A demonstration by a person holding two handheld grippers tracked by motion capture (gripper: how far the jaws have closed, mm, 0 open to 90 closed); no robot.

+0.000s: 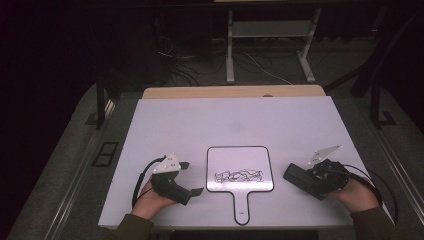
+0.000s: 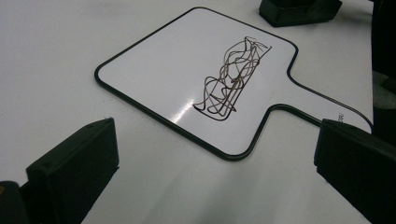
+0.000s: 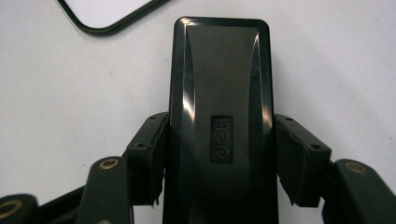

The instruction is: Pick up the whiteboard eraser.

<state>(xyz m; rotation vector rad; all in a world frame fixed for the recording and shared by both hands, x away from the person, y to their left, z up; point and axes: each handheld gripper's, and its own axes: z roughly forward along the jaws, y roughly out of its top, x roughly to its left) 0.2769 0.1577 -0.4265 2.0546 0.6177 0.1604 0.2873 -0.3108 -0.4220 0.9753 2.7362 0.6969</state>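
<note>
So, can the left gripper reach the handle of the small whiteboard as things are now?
Probably yes: the left gripper is open beside the whiteboard, and bare table lies between it and the handle.

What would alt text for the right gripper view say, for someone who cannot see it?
A black eraser lies on a white table, clamped on both long sides by the right gripper, whose black jaws rise from the bottom edge. A rounded corner of a small whiteboard shows at the top left.
</note>
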